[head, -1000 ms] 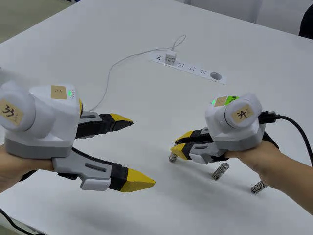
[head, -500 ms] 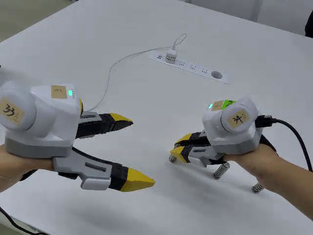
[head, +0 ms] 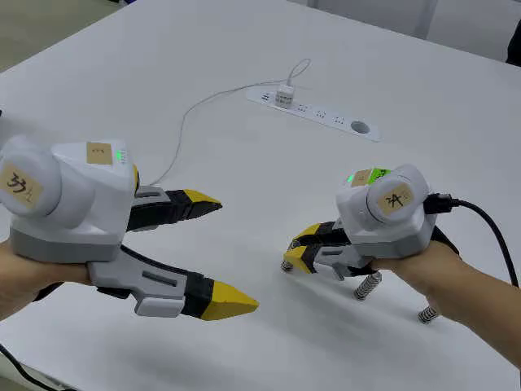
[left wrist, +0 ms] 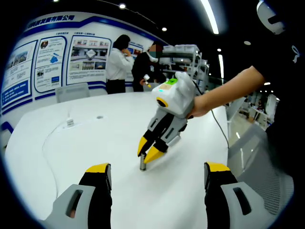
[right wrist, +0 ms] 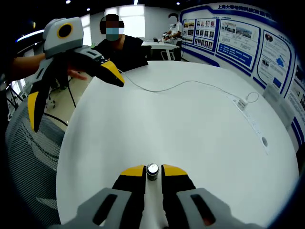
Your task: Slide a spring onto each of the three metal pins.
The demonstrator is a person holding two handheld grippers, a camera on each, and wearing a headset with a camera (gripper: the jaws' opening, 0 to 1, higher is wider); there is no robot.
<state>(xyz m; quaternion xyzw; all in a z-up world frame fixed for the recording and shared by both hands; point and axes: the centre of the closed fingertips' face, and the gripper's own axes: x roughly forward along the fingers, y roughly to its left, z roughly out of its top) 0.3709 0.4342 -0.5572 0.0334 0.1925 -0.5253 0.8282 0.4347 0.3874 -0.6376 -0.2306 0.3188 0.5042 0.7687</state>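
Three short metal pins stand on the white table (head: pixel 244 49), each with a coil spring around it: the left pin (head: pixel 286 265), the middle one (head: pixel 367 285) and the right one (head: pixel 426 314). My right gripper (head: pixel 300 248) points down-left over the left pin, shut on its top. In the right gripper view the pin's round silver head (right wrist: pixel 152 170) sits between the yellow fingertips (right wrist: pixel 132 171). My left gripper (head: pixel 220 251) hovers wide open to the left, holding nothing. The left gripper view looks between its jaws at the right gripper (left wrist: pixel 149 150) and the pin (left wrist: pixel 142 165).
A white power strip (head: pixel 313 108) with a plugged-in charger (head: pixel 284 95) and a thin white cable (head: pixel 195 104) lies at the back of the table. The right gripper's black cord (head: pixel 488 224) trails off to the right. People stand beyond the table (left wrist: pixel 121 62).
My right gripper has sunk a little and drawn slightly toward me at the left pin. The left gripper has stayed where it was, open.
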